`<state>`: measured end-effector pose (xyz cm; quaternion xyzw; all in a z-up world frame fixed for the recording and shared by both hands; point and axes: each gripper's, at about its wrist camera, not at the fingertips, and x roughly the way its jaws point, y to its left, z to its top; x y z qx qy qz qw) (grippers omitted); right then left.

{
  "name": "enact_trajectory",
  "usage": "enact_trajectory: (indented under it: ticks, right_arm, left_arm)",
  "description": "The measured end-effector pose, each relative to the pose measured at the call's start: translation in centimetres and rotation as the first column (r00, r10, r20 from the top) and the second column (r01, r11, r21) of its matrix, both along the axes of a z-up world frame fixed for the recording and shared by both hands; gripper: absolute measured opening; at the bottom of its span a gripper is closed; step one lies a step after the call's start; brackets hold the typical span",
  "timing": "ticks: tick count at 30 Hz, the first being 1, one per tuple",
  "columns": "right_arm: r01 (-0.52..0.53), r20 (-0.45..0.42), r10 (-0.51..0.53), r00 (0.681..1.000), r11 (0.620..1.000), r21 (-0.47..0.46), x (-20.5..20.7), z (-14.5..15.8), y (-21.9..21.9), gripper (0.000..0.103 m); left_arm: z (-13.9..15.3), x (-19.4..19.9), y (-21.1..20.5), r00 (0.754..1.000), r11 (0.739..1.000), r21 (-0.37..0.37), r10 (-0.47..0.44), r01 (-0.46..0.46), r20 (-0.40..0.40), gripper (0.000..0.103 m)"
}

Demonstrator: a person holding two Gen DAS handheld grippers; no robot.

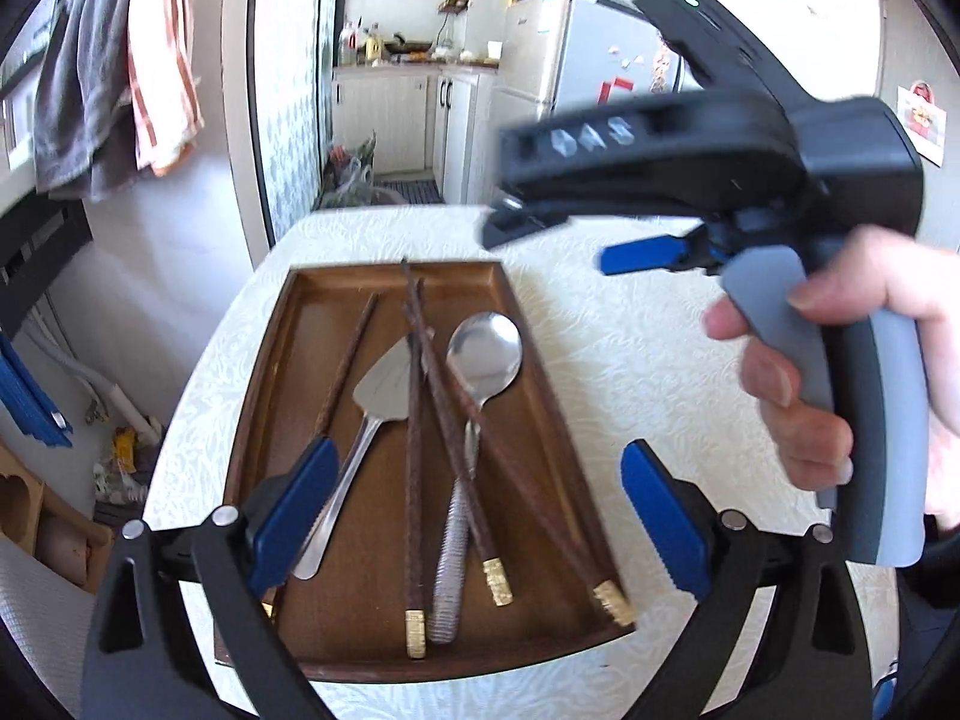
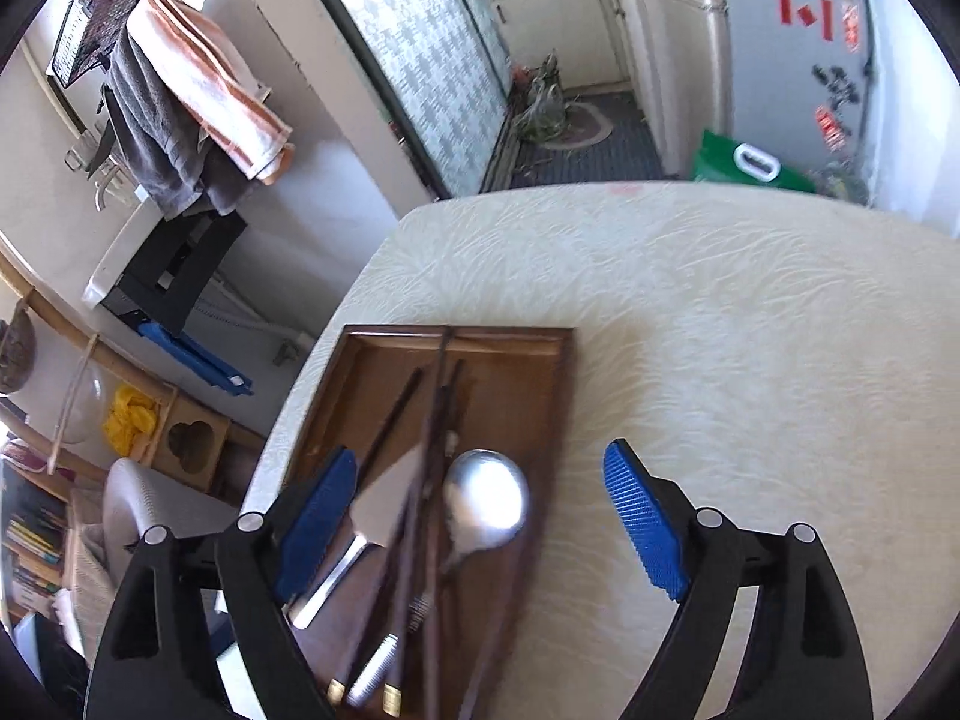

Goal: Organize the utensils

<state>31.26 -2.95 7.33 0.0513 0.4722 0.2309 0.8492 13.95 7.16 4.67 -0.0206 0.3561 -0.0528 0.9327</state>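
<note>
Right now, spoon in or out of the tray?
In. The spoon lies inside the wooden tray, between crossed chopsticks, beside the cake server. No jaws touch it.

Black claw (image 1: 480, 516), blue ribbed pads (image 2: 318, 525), grey handle (image 1: 780, 324).

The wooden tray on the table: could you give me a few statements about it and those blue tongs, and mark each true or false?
1. The spoon lies inside the wooden tray. True.
2. The left tongs are clamped on a chopstick. False: they stand open, holding nothing.
3. Several chopsticks lie in the tray, some crossing each other. True.
4. The cake server lies on the tablecloth outside the tray. False: it lies in the tray, beside the spoon.
5. The right tongs are open and empty. True.
</note>
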Motion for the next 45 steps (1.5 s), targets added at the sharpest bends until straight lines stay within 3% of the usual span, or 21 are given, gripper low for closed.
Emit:
enact_trajectory:
  ticks: [5, 11, 14, 18, 24, 30, 34, 37, 45]
  right_arm:
    - [0.049, 0.125, -0.041, 0.991, 0.997, -0.063, -3.7, 1.0, -3.8, 0.089]
    - [0.087, 0.218, -0.074, 0.973, 0.995, -0.05, -8.5, 0.4, -6.0, 0.089]
    - [0.09, 0.302, -0.072, 0.951, 0.995, -0.047, -12.4, 0.4, -6.3, 0.089]
    - [0.122, 0.403, -0.081, 0.912, 0.99, -0.076, -17.5, 0.1, -6.5, 0.095]
    - [0.097, 0.438, -0.026, 0.899, 0.985, -0.141, -23.5, -1.6, -4.8, 0.097]
    - [0.187, 0.467, -0.113, 0.877, 0.976, -0.115, -27.4, -3.1, -4.6, 0.098]
    - [0.221, 0.488, -0.15, 0.86, 0.971, -0.091, -29.0, -3.7, -3.9, 0.1]
    - [0.196, 0.487, -0.118, 0.865, 0.974, -0.113, -29.5, -3.9, -2.5, 0.1]
    - [0.199, 0.539, -0.095, 0.837, 0.97, -0.138, -30.6, -2.7, -0.8, 0.1]
  left_arm:
    - [0.6, -1.0, -1.5, 0.999, 1.0, 0.015, -0.004, 0.004, 0.053, 0.098]
    - [1.1, -3.7, -2.7, 0.993, 0.996, 0.073, 0.051, -0.06, 0.11, 0.098]
    - [1.0, -5.9, -2.6, 0.986, 0.988, 0.11, 0.091, -0.107, 0.14, 0.099]
    - [0.2, -8.8, -1.4, 0.978, 0.981, 0.091, 0.159, -0.172, 0.134, 0.1]
    - [-0.9, -12.5, -0.4, 0.973, 0.978, 0.076, 0.184, -0.196, 0.141, 0.1]
    - [-1.5, -15.8, 0.8, 0.962, 0.972, 0.088, 0.197, -0.216, 0.188, 0.1]
    - [-2.0, -17.1, 2.1, 0.956, 0.97, 0.081, 0.209, -0.229, 0.205, 0.1]
    - [-2.6, -17.5, 3.7, 0.954, 0.968, 0.062, 0.227, -0.243, 0.195, 0.1]
    - [-2.1, -17.7, 7.5, 0.953, 0.97, 0.026, 0.233, -0.242, 0.191, 0.1]
